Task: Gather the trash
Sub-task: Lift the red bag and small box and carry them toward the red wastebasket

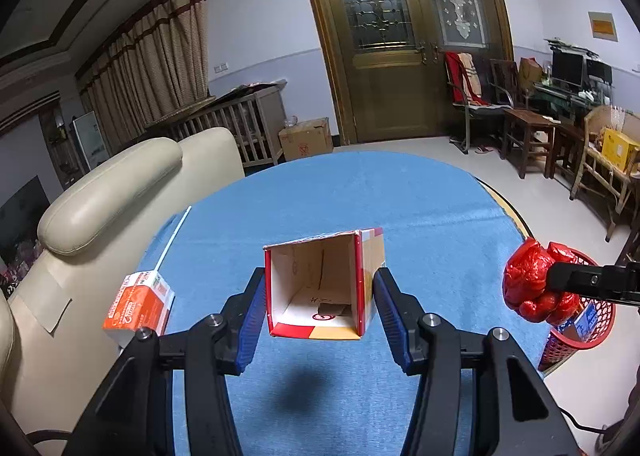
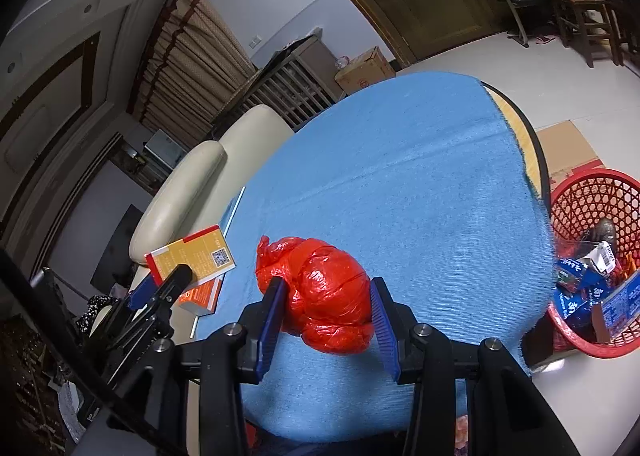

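Left tongs (image 1: pixel 320 296) clamp open carton (image 1: pixel 324 288); right tongs (image 2: pixel 328 304) clamp red bag (image 2: pixel 320 296); blue tablecloth (image 1: pixel 360 195).

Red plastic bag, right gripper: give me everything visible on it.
The red plastic bag is a crumpled, glossy thin-film bundle, wadded into a lumpy ball with a twisted tail at its upper left. It sits between the right gripper pads, which press its sides, above the blue tablecloth. In the left wrist view it hangs near the red basket.
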The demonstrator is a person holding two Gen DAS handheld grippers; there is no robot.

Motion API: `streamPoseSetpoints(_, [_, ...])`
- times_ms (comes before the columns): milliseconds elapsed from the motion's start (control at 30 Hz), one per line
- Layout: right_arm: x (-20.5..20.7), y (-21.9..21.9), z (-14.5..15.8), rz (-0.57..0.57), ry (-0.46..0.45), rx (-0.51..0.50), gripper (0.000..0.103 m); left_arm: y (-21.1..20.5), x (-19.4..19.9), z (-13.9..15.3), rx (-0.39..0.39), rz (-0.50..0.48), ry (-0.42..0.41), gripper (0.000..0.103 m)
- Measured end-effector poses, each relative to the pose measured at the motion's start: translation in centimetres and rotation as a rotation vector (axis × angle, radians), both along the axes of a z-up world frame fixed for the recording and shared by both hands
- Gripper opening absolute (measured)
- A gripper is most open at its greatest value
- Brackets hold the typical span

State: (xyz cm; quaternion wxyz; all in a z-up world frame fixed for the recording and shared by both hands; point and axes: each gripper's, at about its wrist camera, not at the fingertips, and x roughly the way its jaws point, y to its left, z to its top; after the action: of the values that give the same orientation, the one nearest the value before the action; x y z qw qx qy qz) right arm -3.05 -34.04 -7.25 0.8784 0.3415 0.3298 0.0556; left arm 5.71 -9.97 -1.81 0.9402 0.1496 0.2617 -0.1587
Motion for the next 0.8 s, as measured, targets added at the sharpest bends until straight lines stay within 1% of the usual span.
streamPoseSetpoints(333, [-2.5,-2.5,-0.4,-0.053,-0.002,0.033,0.045,-2.0,-0.7,-0.2,0.027,-0.032,0.001,0.055])
streamPoseSetpoints(800, [-5.4,-4.3,-0.8,-0.105,0.004,0.059,0.045,-4.3,-1.1,-1.0,0.052,-0.072,0.019,0.055])
